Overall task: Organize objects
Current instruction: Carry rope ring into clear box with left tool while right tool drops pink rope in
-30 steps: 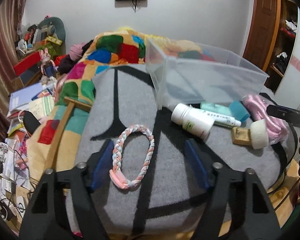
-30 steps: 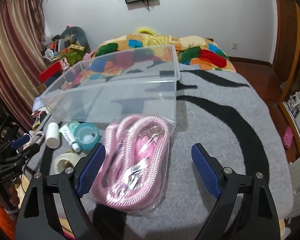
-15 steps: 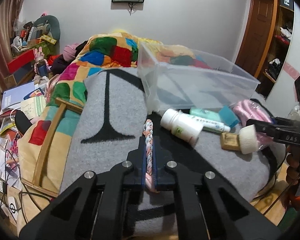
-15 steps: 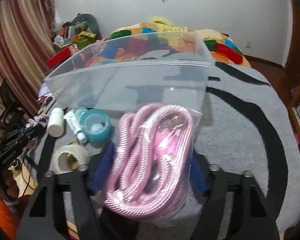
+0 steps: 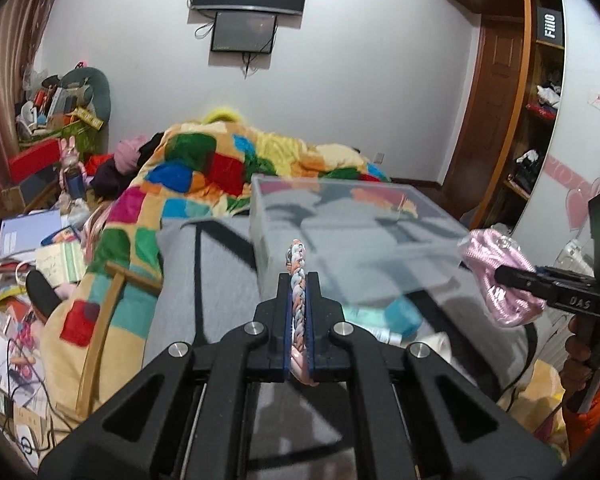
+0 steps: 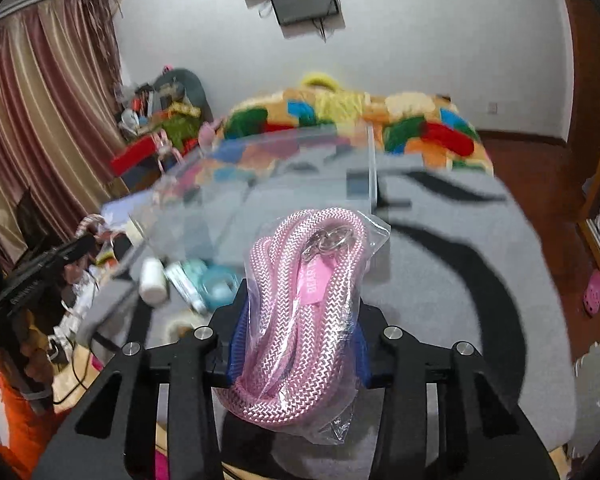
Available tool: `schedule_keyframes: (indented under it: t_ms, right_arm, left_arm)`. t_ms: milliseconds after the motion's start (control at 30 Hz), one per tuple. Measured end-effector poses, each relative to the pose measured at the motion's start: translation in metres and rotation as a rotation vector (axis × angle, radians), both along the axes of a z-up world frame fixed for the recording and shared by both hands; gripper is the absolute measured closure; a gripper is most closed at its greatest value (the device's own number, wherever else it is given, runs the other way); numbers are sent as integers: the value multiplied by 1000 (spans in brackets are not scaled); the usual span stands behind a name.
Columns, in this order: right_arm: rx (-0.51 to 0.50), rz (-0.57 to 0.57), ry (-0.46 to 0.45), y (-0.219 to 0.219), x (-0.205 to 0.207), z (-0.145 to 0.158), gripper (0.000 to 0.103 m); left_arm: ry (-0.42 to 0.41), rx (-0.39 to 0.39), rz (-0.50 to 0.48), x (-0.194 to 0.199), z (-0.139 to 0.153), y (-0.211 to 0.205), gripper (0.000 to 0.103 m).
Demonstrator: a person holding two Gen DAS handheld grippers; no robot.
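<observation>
My left gripper [image 5: 298,280] is shut on a braided pink, white and orange bracelet [image 5: 296,264], held above the grey blanket in front of the clear plastic bin [image 5: 340,232]. My right gripper [image 6: 300,320] is shut on a bagged pink rope [image 6: 308,300], lifted above the blanket near the bin [image 6: 268,200]. The right gripper and its rope bag [image 5: 500,280] also show at the right of the left wrist view. The left gripper [image 6: 80,246] shows at the left of the right wrist view.
A white pill bottle [image 6: 153,280], a tube [image 6: 184,284], a teal tape roll [image 6: 218,284] and a white tape roll [image 6: 176,326] lie on the grey blanket [image 6: 460,280] by the bin. A colourful quilt [image 5: 204,176] lies behind. Clutter [image 5: 28,240] fills the floor left.
Both grippers shut, the left on the bracelet and the right on the rope bag. Both have since lifted their loads off the blanket towards the bin.
</observation>
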State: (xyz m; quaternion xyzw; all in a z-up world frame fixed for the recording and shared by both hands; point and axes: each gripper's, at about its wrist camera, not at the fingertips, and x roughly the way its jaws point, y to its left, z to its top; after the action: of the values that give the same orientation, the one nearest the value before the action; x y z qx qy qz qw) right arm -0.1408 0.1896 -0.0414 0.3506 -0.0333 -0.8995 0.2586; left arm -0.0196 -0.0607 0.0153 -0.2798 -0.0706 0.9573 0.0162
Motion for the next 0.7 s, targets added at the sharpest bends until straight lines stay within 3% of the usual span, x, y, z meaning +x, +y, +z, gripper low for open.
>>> schedule_keyframes:
  t_ms: [200, 367, 533, 700]
  right_arm:
    - [1, -4, 109, -16, -18, 39, 65]
    - [19, -42, 147, -33, -48, 49, 65]
    - [44, -71, 126, -46, -87, 44, 65]
    - [79, -52, 42, -58, -124, 25, 65]
  left_arm:
    - [24, 1, -7, -30, 17, 3, 99]
    - [5, 5, -15, -62, 21, 4, 99]
    - [-55, 7, -34, -95, 10, 8, 99]
    - [-141, 1, -55, -123, -9, 13, 99]
